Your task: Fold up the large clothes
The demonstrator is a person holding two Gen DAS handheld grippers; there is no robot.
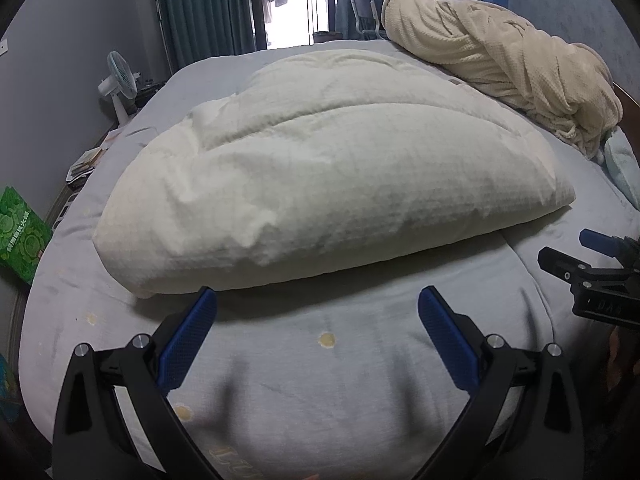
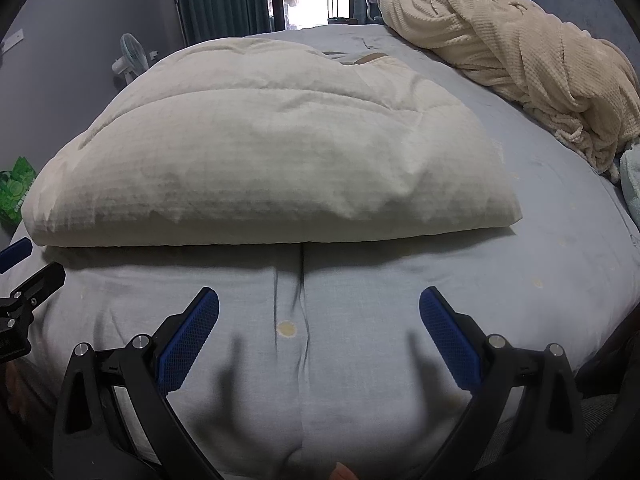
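Cream quilt: a thick, padded cover (image 1: 320, 168) already doubled over into a fat bundle, lying on the grey-blue bed sheet (image 1: 320, 380) in the middle of the bed.
Long axis: runs side to side across both views, with the rounded folded edge facing the tools.
Direction from tools: straight ahead of both and a little above the fingertips; a strip of bare sheet lies between the near edge and each tool.
Left tool (image 1: 318, 312): fingers spread wide apart, holding nothing, pointing at the left half of the near edge; that corner sits ahead and to its left.
Right tool (image 2: 319, 312): fingers also wide apart and empty, facing the right half; the quilt's right corner (image 2: 508, 216) is ahead and to its right.
Nearer arm: neither clearly; the two stand side by side, each showing at the margin of the other's view.
Coming move, as I judge it: each tool goes forward to its own end of the near edge.
Elsewhere: a knitted beige blanket (image 2: 520, 60) is heaped at the far right, well apart from the quilt.
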